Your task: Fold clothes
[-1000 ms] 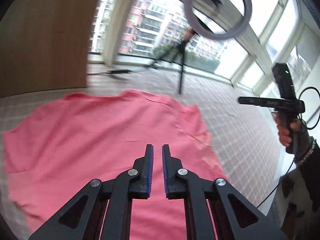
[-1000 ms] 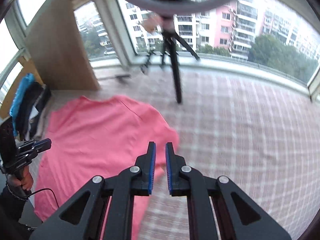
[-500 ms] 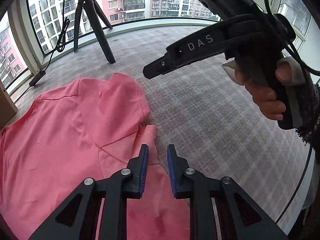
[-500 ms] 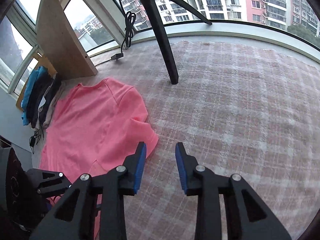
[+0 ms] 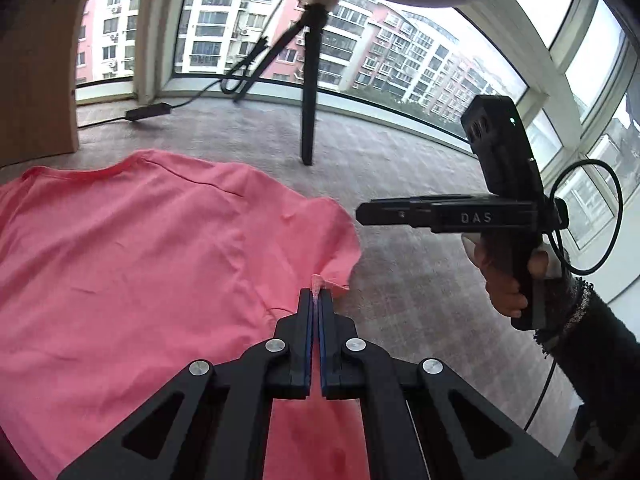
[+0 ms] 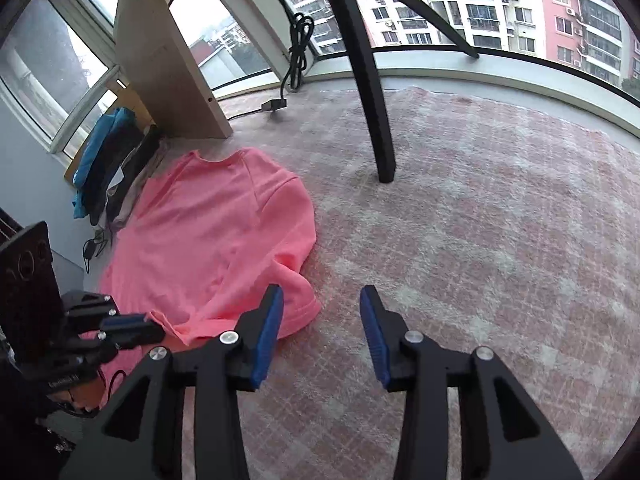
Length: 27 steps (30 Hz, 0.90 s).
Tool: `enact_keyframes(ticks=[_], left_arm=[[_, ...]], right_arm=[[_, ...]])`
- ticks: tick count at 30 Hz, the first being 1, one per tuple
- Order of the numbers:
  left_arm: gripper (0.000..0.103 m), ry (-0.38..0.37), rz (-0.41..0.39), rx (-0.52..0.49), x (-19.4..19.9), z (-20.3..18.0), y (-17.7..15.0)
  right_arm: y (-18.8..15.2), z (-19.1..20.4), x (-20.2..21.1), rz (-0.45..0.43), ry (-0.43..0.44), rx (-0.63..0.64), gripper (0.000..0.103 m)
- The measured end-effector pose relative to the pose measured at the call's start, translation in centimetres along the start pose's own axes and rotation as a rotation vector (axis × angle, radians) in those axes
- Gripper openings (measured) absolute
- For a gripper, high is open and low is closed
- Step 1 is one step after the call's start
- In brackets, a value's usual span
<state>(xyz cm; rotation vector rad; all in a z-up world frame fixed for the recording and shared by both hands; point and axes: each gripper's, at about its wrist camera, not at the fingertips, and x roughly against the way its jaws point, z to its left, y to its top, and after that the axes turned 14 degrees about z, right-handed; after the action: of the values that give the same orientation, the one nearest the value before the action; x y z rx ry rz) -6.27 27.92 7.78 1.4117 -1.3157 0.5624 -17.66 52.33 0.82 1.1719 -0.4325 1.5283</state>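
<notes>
One pink shirt (image 5: 132, 260); two tools: left tool (image 5: 316, 296) pinching it, right tool (image 6: 322, 300) opening

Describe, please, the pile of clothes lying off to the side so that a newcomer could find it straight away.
Start from the tall wooden panel standing by the windows and look to the floor just on its window side. There, past the collar end of the pink T-shirt, lies the pile of clothes. Unlike the spread pink shirt, it is a narrow heap, bright blue on top of dark garments.

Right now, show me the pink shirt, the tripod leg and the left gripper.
pink shirt (image 6: 208, 232), right wrist view, mid body.
tripod leg (image 6: 376, 120), right wrist view, lower shaft.
left gripper (image 5: 316, 300), left wrist view, between fingertips.
</notes>
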Motion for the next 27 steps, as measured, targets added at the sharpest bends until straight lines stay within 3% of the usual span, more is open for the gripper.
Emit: enact_keyframes(ticks=[8, 10, 11, 15, 19, 22, 25, 27], left_arm=[[0.002, 0.014, 0.013, -0.007, -1.1, 0.9, -0.6], [0.002, 0.009, 0.012, -0.001, -1.7, 1.1, -0.1], [0.002, -0.003, 0.010, 0.002, -1.9, 1.2, 0.0], [0.002, -0.089, -0.026, -0.011, -1.1, 0.3, -0.5], [0.002, -0.173, -0.013, -0.093, -1.6, -2.3, -1.4], [0.002, -0.170, 0.075, -0.148, -4.3, -4.6, -1.5], [0.002, -0.149, 0.153, -0.173, -5.9, -5.7, -1.2], [0.002, -0.147, 0.138, -0.184, -4.8, -5.7, -1.1]], right_arm=[[0.4, 0.2, -2.5, 0.076, 0.172, 0.007, 0.039], [0.5, -0.5, -2.0, 0.059, 0.229, -0.044, 0.019], [0.5, -0.8, -1.7, 0.051, 0.258, -0.070, 0.003], [0.8, -0.5, 1.4, -0.046, 0.328, -0.117, 0.003], [2.8, 1.0, 3.2, -0.076, 0.223, -0.152, 0.002], [4.5, 2.5, 1.3, -0.023, 0.127, -0.139, 0.003], [5.0, 2.3, 0.1, -0.020, 0.102, -0.158, 0.006], [4.7, 1.7, 0.3, -0.035, 0.084, -0.178, 0.025]])
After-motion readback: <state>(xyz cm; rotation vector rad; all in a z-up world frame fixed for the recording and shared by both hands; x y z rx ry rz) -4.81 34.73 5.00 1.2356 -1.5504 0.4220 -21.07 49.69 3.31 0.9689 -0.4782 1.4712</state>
